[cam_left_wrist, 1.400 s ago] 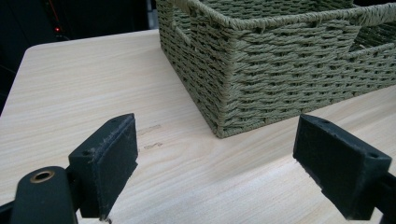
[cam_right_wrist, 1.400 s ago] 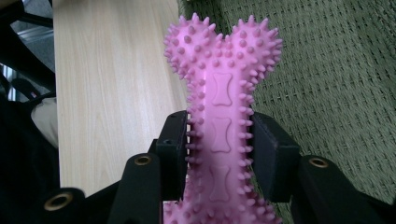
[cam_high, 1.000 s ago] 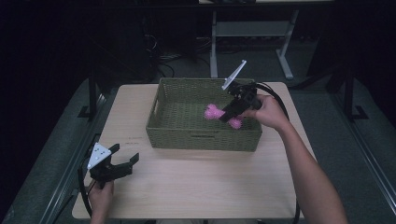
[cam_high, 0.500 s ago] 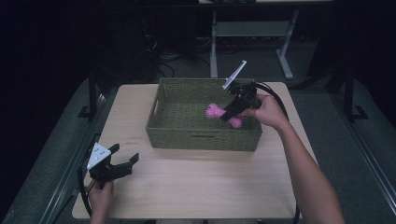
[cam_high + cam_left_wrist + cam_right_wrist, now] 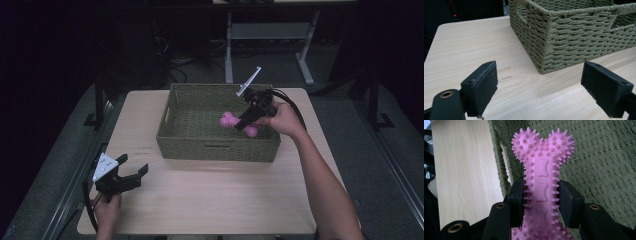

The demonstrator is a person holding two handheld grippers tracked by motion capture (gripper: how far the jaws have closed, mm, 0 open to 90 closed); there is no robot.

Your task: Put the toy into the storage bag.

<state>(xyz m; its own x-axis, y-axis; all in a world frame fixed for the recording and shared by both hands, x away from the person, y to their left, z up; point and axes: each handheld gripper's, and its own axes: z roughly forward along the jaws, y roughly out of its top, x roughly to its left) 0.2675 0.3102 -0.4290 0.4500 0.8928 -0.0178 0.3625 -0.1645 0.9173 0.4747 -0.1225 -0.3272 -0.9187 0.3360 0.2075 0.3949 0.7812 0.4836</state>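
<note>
A pink spiky bone-shaped toy (image 5: 235, 123) (image 5: 542, 182) is clamped at its shaft by my right gripper (image 5: 245, 122) (image 5: 541, 200), which is shut on it. The toy hangs over the inside of the green woven basket (image 5: 185, 142) (image 5: 604, 157), toward its right part. My left gripper (image 5: 131, 176) (image 5: 539, 92) rests low at the table's front left corner, open, with nothing between its jaws. It points at the basket's near left corner (image 5: 549, 42).
The basket stands at the back middle of the light wooden table (image 5: 210, 195). A dark floor with a metal desk frame (image 5: 270, 35) lies beyond the table. Bare tabletop stretches in front of the basket and to its left.
The right gripper with the toy has barely shifted over the basket. The left gripper has stayed put.
</note>
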